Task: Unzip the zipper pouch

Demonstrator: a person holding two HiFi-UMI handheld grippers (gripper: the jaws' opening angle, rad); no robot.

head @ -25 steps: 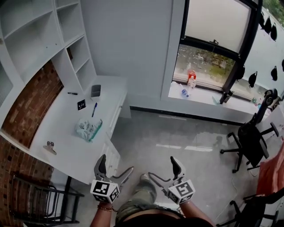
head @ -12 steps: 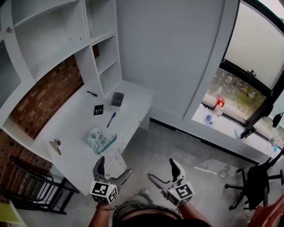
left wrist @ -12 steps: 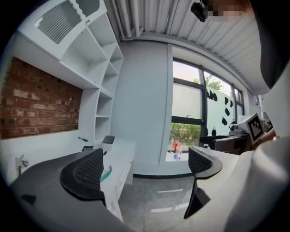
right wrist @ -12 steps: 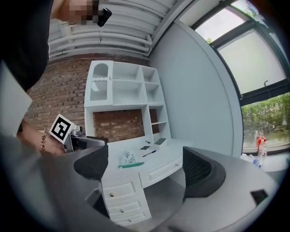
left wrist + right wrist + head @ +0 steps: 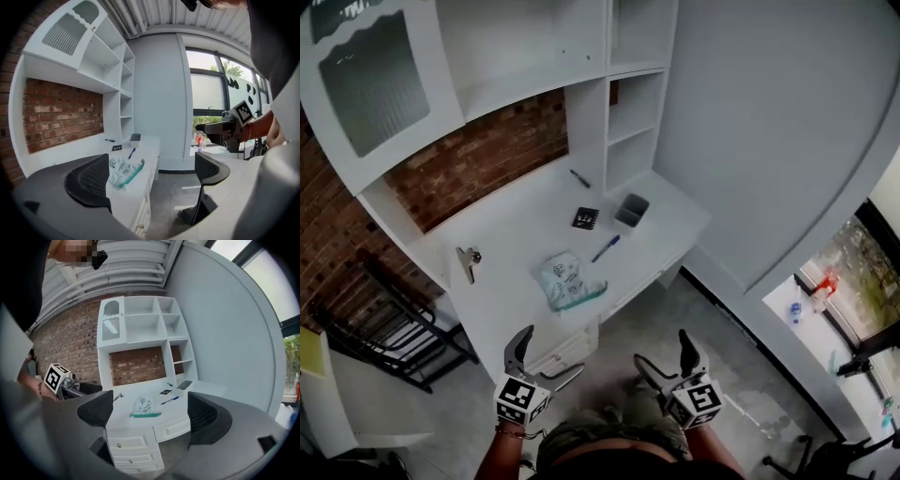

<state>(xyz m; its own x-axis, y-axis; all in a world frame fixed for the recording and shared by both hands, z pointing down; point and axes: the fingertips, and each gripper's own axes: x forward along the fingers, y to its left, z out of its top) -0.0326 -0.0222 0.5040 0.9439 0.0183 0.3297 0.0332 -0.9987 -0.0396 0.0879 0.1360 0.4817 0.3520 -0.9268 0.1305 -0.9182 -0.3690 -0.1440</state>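
White desk [image 5: 508,234] bears zipper pouch [image 5: 565,279] | left gripper [image 5: 546,360] wide open, empty | right gripper [image 5: 664,356] wide open, empty

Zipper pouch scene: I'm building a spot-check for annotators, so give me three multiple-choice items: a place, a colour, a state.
1. Where does the pouch lie? A on the desk near its front edge; B on the floor; C on a shelf.
2. What colour is the pouch's zipper strip? A red; B green; C black.
3. How do the left gripper and right gripper stand? A both open, empty; B left shut on the pouch; C both shut.
Key: 1 A, it lies flat on the desk; 2 B, a green band edges it; 3 A, each gripper view shows jaws apart, nothing between.
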